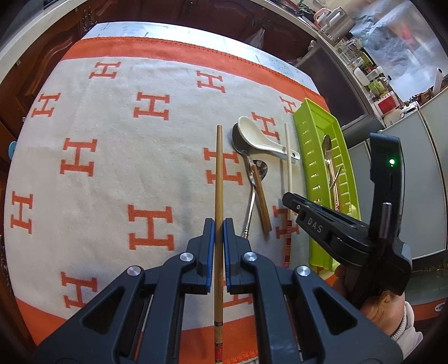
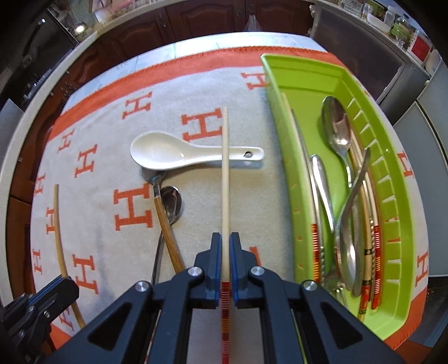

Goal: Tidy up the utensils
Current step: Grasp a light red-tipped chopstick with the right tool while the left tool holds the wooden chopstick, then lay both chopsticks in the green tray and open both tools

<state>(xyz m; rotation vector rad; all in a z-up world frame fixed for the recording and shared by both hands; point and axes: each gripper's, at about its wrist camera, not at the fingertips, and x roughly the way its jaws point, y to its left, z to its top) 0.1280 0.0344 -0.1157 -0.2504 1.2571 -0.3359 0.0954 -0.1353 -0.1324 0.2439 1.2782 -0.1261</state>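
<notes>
My left gripper [image 1: 219,224] is shut on a brown bamboo chopstick [image 1: 219,173] that points away across the cloth. My right gripper [image 2: 225,238] is shut on a cream chopstick [image 2: 225,168] with a red-striped end. Its far part lies across the handle of a white ceramic spoon [image 2: 168,154]. A wood-handled metal spoon [image 2: 170,201] and a silver spoon [image 2: 158,252] lie left of it. The green tray [image 2: 302,70] on the right holds several spoons and chopsticks. In the left wrist view the right gripper [image 1: 289,200] sits beside the tray [image 1: 313,103].
An orange-bordered cream cloth [image 1: 112,168] with H letters covers the table. Dark wood cabinets [image 2: 196,19] stand beyond the far edge. A counter with bottles [image 1: 372,75] runs along the right. A hand [image 1: 386,308] holds the right gripper.
</notes>
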